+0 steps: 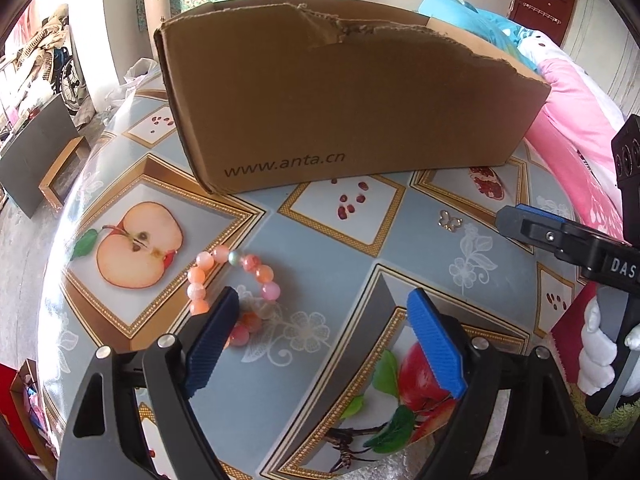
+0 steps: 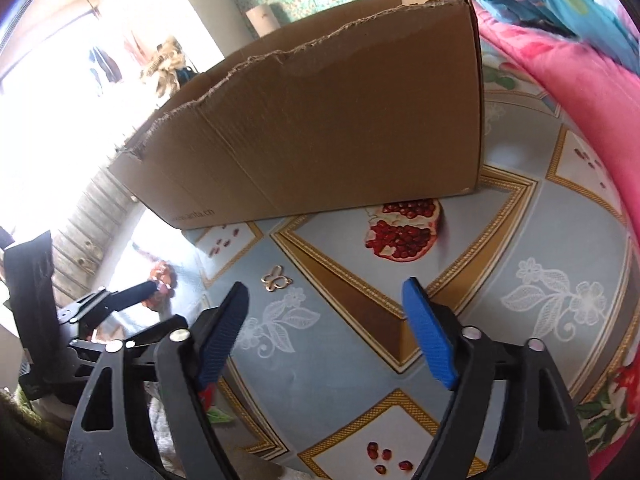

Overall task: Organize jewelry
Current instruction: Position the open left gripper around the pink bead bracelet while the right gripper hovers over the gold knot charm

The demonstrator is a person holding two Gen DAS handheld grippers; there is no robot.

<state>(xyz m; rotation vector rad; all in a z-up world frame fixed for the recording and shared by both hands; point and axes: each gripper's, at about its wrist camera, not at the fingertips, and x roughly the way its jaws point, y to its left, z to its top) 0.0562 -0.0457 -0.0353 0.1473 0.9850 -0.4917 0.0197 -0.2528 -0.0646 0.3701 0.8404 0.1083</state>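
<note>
Both grippers stand spread with nothing between their blue pads. We hold the left gripper low over the bench, and its left finger covers part of one bead bracelet, a loop of peach, pink and orange beads with a single grey-green bead in it. That bracelet lies flat on the bench beside the printed half apple; whether the finger touches it we cannot tell. Our right gripper hangs over bare oilcloth, its two fingers wide apart, and just ahead of its left finger lies one small gold butterfly charm, flat on the bench and clear of both pads. The same charm shows in the left wrist view, near the tip of the right gripper that enters from the right edge. We count two pieces of jewelry on the bench: the bracelet and the charm, well apart from each other. One cardboard box with a torn upper edge stands at the far side of the bench, open at the top; its inside is hidden from both cameras. A white-gloved hand grips the right handle.
</note>
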